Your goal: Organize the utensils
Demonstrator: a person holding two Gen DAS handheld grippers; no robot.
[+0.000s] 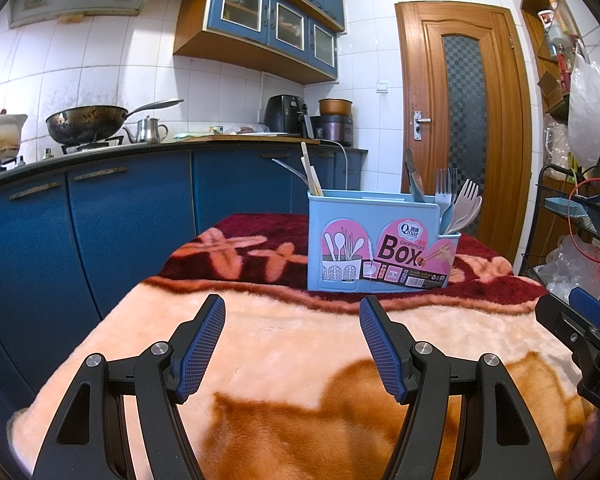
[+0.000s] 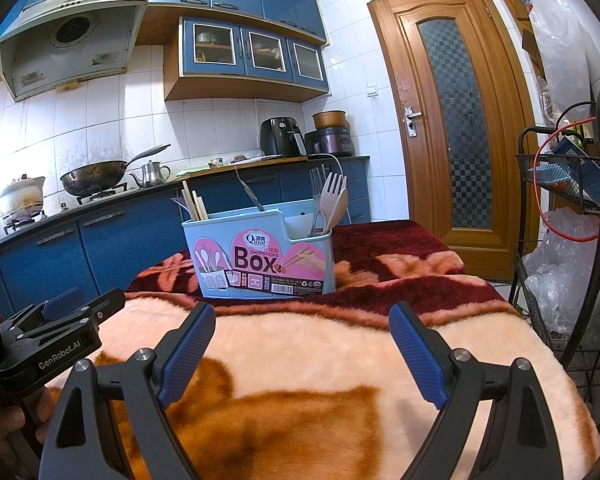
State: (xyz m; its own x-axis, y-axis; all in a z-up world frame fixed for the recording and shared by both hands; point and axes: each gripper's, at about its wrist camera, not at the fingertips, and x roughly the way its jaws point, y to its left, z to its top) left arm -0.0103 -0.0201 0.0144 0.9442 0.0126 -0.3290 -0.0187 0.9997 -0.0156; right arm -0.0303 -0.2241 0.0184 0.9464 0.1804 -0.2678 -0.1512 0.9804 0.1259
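A light blue utensil box [image 1: 380,244] with a pink "Chopsticks Box" label stands on the blanket-covered table; it also shows in the right wrist view [image 2: 260,256]. It holds chopsticks [image 1: 311,174], a knife [image 1: 414,178] and forks with a spoon [image 1: 462,204]. My left gripper [image 1: 292,308] is open and empty, low over the blanket in front of the box. My right gripper [image 2: 302,314] is open and empty, also short of the box. Each gripper shows at the edge of the other's view.
The table carries a peach and maroon fleece blanket [image 1: 284,344]. Blue kitchen cabinets [image 1: 120,216] with a wok [image 1: 86,122] and kettle run along the left. A wooden door [image 1: 464,120] is behind. A wire rack [image 2: 568,240] with bags stands right.
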